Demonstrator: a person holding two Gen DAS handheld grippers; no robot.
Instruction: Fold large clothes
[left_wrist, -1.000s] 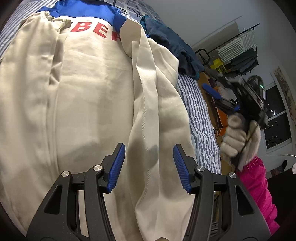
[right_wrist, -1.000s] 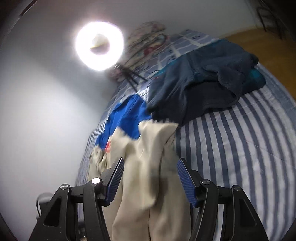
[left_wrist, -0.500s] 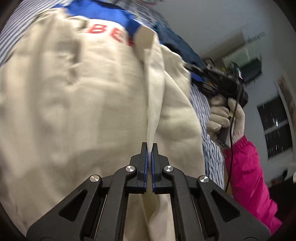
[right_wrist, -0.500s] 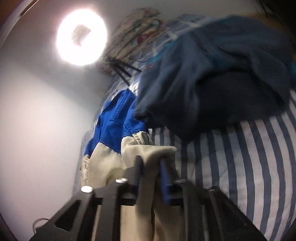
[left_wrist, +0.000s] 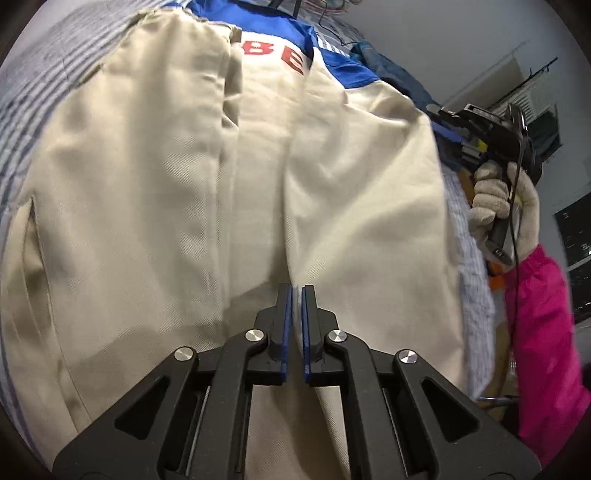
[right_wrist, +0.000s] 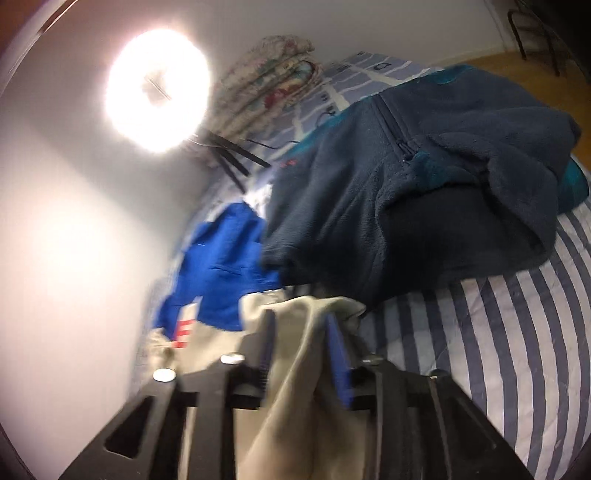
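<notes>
Sleeve edge now folded inward, left fingers (left_wrist: 297, 325) nearly closed on cream jacket (left_wrist: 155, 192), right fingers (right_wrist: 301, 354) just reopening around it.

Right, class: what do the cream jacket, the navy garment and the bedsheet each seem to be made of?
Cream jacket: woven twill, probably cotton, matte; fine diagonal ribs show.
Navy garment: fleece, judging by its fuzzy nap.
Bedsheet: smooth woven cloth with printed stripes, likely cotton.

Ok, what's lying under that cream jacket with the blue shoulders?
The cream jacket lies on a blue-and-white striped bedsheet, which shows along its edges. Whatever is directly beneath the jacket's middle is covered and cannot be seen.
</notes>
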